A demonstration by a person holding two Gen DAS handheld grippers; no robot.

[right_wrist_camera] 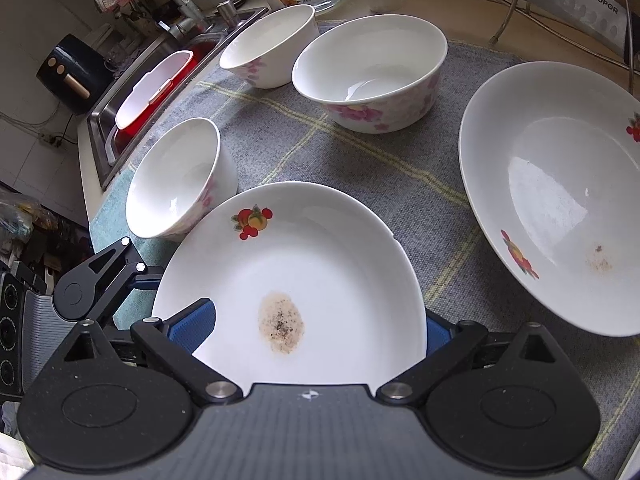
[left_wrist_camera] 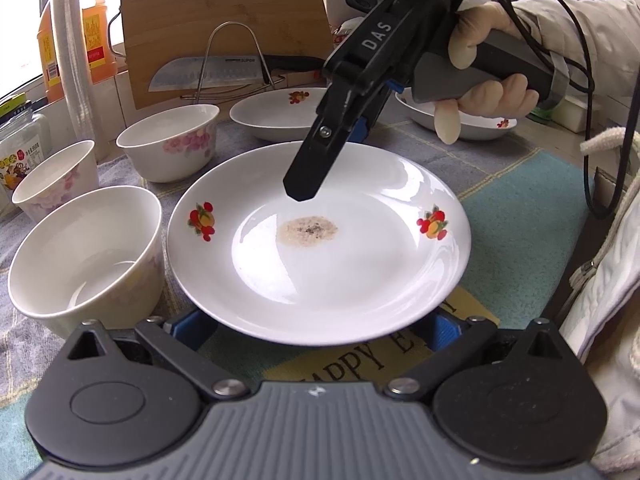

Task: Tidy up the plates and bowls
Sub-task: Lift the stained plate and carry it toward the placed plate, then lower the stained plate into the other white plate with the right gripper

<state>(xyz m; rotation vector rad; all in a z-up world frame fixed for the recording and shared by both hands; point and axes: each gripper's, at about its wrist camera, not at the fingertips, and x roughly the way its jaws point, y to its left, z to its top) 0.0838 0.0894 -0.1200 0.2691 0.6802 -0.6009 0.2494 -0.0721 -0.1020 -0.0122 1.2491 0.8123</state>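
A white plate with fruit prints and a brown stain (left_wrist_camera: 320, 272) (right_wrist_camera: 320, 264) lies between both grippers on the grey checked mat (right_wrist_camera: 400, 168). My left gripper (left_wrist_camera: 314, 326) (right_wrist_camera: 148, 276) is open, and its blue pads (left_wrist_camera: 184, 324) are half hidden under the plate's near rim. My right gripper (left_wrist_camera: 320, 168) (right_wrist_camera: 316, 328) straddles the far rim with its jaws wide apart, one finger (left_wrist_camera: 304, 184) over the plate and the other blue pad (left_wrist_camera: 360, 130) below. Three flowered bowls (right_wrist_camera: 180, 176) (right_wrist_camera: 268, 44) (right_wrist_camera: 368, 72) stand to the left. A second plate (right_wrist_camera: 560, 200) sits to the right.
A third plate (left_wrist_camera: 460, 120) lies behind a gloved hand (left_wrist_camera: 492, 96). At the back are a cleaver on a wire rack (left_wrist_camera: 208, 74), a cutting board (left_wrist_camera: 224, 4), an oil bottle (left_wrist_camera: 96, 40) and stacked plastic cups (left_wrist_camera: 72, 48). A sink (right_wrist_camera: 152, 80) borders the counter.
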